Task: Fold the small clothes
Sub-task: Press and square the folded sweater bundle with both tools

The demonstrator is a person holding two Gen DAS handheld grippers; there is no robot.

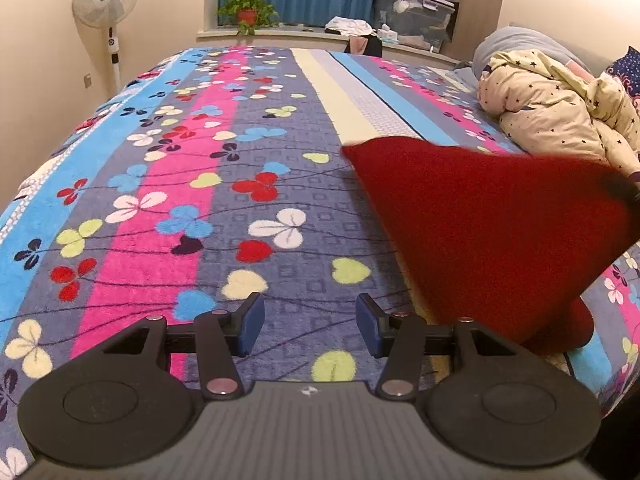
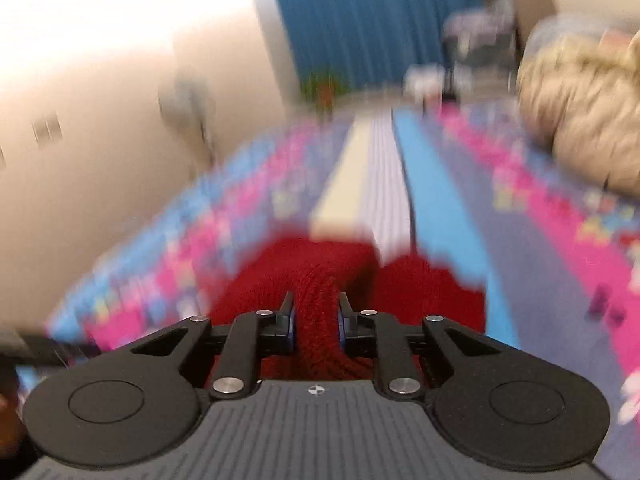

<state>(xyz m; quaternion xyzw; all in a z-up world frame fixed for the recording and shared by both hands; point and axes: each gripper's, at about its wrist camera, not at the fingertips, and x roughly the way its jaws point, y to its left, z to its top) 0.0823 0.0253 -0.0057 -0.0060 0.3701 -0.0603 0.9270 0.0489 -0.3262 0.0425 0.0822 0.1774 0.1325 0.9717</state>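
A dark red knitted garment point(image 1: 480, 220) hangs stretched above the flowered bedspread point(image 1: 200, 200), lifted at the right edge of the left wrist view; its lower end rests on the bed. My left gripper point(image 1: 310, 326) stands open low over the blanket, left of the garment, with nothing between its blue pads. In the blurred right wrist view my right gripper point(image 2: 316, 320) is shut on a bunched fold of the red garment point(image 2: 316, 280), which fills the gap between the pads and spreads out ahead.
A cream star-print quilt point(image 1: 552, 108) and grey pillow point(image 1: 516, 40) lie at the bed's far right. Beyond the bed are a sill with a potted plant point(image 1: 246, 12), storage boxes point(image 1: 414, 18) and blue curtains; a standing fan point(image 1: 106, 0) is at left.
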